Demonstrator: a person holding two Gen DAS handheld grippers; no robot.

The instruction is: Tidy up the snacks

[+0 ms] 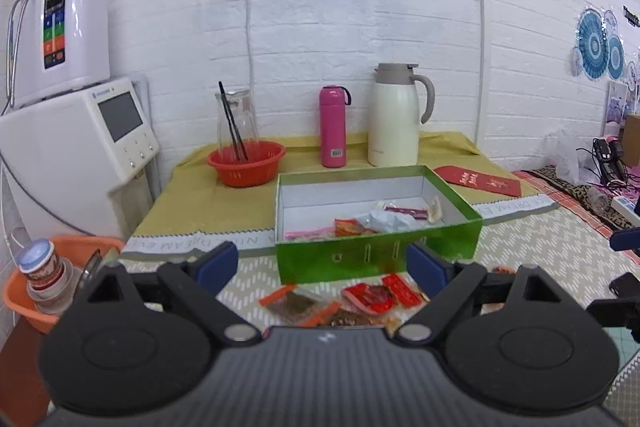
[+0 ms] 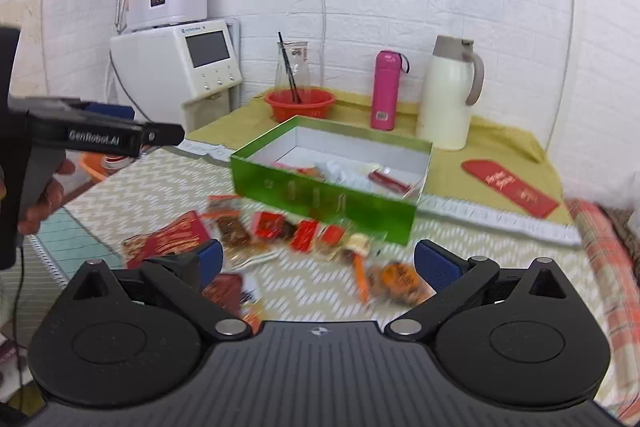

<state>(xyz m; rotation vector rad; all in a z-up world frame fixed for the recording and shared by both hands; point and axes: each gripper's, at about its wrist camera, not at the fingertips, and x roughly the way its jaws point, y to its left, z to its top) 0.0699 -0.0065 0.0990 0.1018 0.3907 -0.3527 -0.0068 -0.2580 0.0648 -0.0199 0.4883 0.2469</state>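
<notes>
Left wrist: snack packets (image 1: 360,301) lie beneath open tool (image 1: 322,261).

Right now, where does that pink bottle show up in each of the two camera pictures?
Left wrist view: pink bottle stands centre, at the back wall.
Right wrist view: pink bottle stands right of centre, at the back.
Shared landmark: the white jug just to its right.

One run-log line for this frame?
left tool: open, empty | right tool: open, empty | green box: some snacks inside | loose snacks: on mat before box
</notes>
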